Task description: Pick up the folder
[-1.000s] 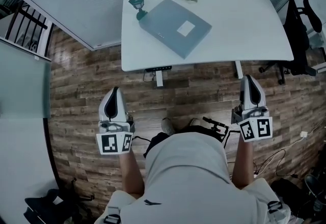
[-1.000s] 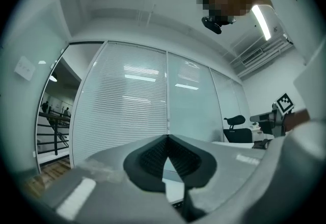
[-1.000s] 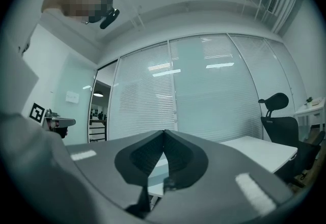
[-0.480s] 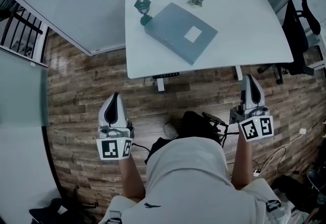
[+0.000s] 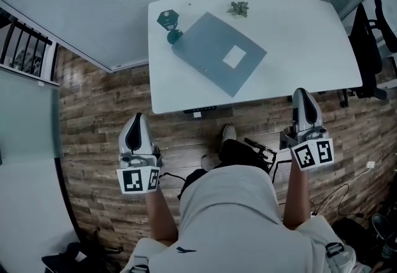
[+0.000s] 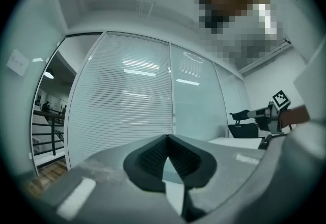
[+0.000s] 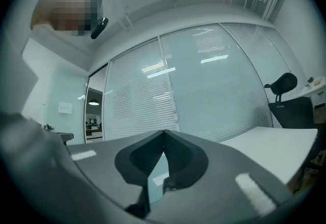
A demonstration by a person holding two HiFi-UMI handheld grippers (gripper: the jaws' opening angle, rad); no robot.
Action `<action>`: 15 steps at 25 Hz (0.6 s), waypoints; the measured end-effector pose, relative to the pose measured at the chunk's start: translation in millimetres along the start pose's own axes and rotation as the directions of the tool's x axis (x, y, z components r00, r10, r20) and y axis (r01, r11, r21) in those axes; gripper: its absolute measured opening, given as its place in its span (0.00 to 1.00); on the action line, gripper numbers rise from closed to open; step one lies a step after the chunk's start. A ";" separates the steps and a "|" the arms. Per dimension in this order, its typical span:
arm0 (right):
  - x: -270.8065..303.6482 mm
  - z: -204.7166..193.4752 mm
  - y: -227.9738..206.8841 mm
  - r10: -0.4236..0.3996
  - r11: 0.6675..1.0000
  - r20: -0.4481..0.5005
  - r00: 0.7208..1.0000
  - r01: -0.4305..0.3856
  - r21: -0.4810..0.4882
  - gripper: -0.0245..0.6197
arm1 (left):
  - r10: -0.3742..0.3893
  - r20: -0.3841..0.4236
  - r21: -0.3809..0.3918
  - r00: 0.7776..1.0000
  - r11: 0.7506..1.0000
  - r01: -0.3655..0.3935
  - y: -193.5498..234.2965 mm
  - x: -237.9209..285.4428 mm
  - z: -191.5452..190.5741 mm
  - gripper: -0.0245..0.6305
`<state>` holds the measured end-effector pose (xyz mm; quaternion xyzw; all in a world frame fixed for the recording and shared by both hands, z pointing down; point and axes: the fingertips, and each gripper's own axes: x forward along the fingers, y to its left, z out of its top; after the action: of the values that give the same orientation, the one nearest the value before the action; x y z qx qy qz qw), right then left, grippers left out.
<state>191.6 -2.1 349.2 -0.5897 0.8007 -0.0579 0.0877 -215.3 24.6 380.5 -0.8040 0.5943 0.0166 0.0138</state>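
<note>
Right now the grey-blue folder [image 5: 219, 53] lies flat on the white table [image 5: 304, 36]. It is turned at a slant and has a small white label [image 5: 234, 56] on top. A little green thing [image 5: 170, 25] stands just beside its far left corner, but I cannot tell if the two touch. A small leafy thing [image 5: 238, 8] sits near the back edge of the table, apart from the folder. The person stands on the wood floor [image 5: 99, 110] in front of the table and holds a gripper in each hand. The left gripper [image 5: 138, 118] is over the floor, well apart from the table. Its jaws are pressed together with nothing between them. The right gripper [image 5: 302, 93] is close to the table's front edge on the right side. Its jaws are pressed together too, with nothing in them. Both grippers point toward a glass wall with blinds [image 6: 127, 95]. A black chair [image 5: 370, 42] stands to the right of the table. Neither gripper touches the folder.
</note>
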 end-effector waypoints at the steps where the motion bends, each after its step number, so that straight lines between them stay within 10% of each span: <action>1: 9.7 1.9 -6.1 0.008 1.000 -0.001 1.000 -0.008 -0.004 0.04 | 0.007 0.002 0.004 1.000 1.000 -0.007 -0.7 9.6 1.4 0.04; 15: 104.2 7.4 -59.5 0.136 0.989 -0.033 0.990 -0.138 -0.044 0.04 | 0.054 -0.031 0.013 0.998 0.998 -0.054 -25.6 106.9 -6.1 0.04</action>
<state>218.6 -119.2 346.1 -0.5343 0.8417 -0.0419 0.0659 -159.4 -70.3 382.0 -0.7877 0.6160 0.0006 0.0089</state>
